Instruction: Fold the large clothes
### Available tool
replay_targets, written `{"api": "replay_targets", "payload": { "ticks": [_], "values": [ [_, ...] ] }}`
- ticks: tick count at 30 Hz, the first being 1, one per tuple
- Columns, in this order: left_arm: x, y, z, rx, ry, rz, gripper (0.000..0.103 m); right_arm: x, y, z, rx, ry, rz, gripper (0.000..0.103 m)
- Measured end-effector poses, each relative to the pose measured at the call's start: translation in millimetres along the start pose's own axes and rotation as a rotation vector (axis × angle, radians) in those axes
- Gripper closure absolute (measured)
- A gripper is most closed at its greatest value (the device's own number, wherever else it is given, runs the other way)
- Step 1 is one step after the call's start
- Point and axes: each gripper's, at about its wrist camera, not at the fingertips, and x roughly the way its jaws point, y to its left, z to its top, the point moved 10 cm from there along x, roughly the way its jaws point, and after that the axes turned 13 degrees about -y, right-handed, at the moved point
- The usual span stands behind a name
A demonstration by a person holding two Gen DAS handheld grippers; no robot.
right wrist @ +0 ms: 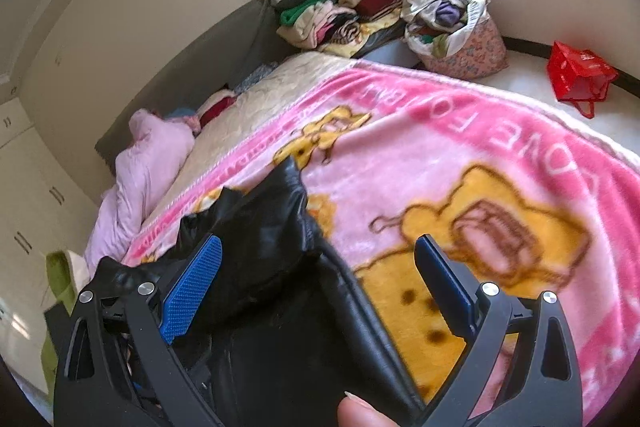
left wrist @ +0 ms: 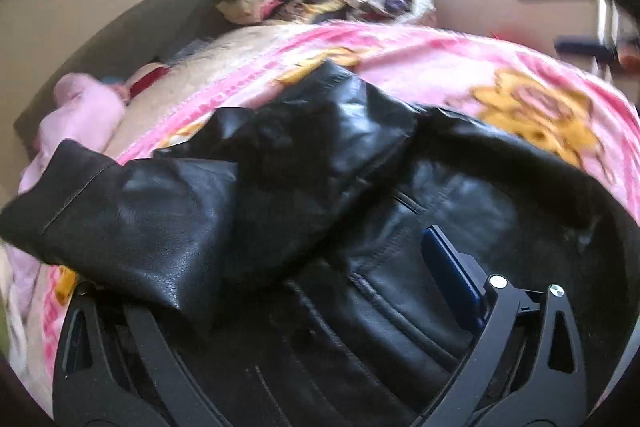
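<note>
Black leather jacket [left wrist: 360, 227] spread on the pink blanket [right wrist: 440, 155] over the bed, body close under both cameras. One sleeve [left wrist: 132, 227] flopped across the front toward the left of the left wrist view, cuff end at the far left, draped over the left finger of the left tongs [left wrist: 288, 307]. Long axis of that sleeve roughly crosswise to those tongs; jacket body running away from them toward the far pillows. Left tongs spread wide, nothing pinched, only the right blue pad [left wrist: 452, 275] showing. Right tongs [right wrist: 320, 291] also wide, empty, straddling the jacket's right edge where leather meets blanket. Left tongs judged nearer the loose sleeve, so likely the ones to take it.
</note>
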Motion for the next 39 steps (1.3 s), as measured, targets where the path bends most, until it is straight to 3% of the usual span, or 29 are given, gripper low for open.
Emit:
{"api": "replay_targets", "payload": {
  "ticks": [2, 4, 10, 14, 16, 18, 19, 24, 26, 31, 33, 36, 39],
  "values": [
    [9.0, -15.1, -13.3, 0.104, 0.081, -0.024, 0.009, -3.7, -2.6, 7.5, 0.002, -0.012, -0.001, 0.007],
    [13.0, -20.2, -23.7, 0.157, 0.101, -0.003, 0.009, -8.4, -2.8, 14.2, -0.011, -0.025, -0.004, 0.007],
    [9.0, -22.4, -28.3, 0.164, 0.104, -0.004, 0.009, -17.1, 1.3, 28.6, -0.033, -0.052, -0.006, 0.007],
    [7.4, -24.8, -30.5, 0.142, 0.123, -0.055, 0.009, -22.1, 7.2, 36.0, -0.045, -0.060, -0.001, 0.007],
    [3.7, -27.5, -28.2, 0.215, 0.103, -0.027, 0.009, -25.1, 8.5, 39.0, -0.054, -0.068, -0.001, 0.007],
    [-0.8, -30.5, -22.7, 0.348, 0.064, 0.058, 0.009, -28.6, 9.8, 42.4, -0.069, -0.077, -0.006, 0.007],
    [-2.4, -32.0, -20.5, 0.351, 0.058, 0.062, 0.009, -30.7, 10.2, 43.6, -0.072, -0.081, -0.007, 0.007],
    [-15.7, -30.0, 1.8, 0.114, -0.007, -0.081, 0.009, -37.8, 12.9, 46.7, -0.083, -0.084, -0.006, 0.007],
    [-24.9, -20.1, 14.3, 0.046, -0.048, -0.073, 0.009, -37.7, 15.0, 46.3, -0.090, -0.073, 0.002, 0.007],
    [-46.0, 14.9, 34.4, -0.204, -0.134, -0.153, 0.009, -17.7, 21.5, 24.7, -0.066, 0.057, 0.049, 0.007],
    [-53.4, 44.0, 35.7, -0.302, -0.158, -0.126, 0.009, -2.8, 27.2, 4.0, -0.058, 0.146, 0.069, 0.007],
    [-53.1, 96.4, 21.8, -0.412, -0.146, 0.015, 0.009, 20.4, 43.7, -34.0, -0.075, 0.262, 0.103, 0.007],
    [-50.0, 146.5, 1.9, -0.527, -0.131, 0.134, 0.009, 45.6, 59.3, -76.3, -0.076, 0.384, 0.129, 0.019]
  ]
}}
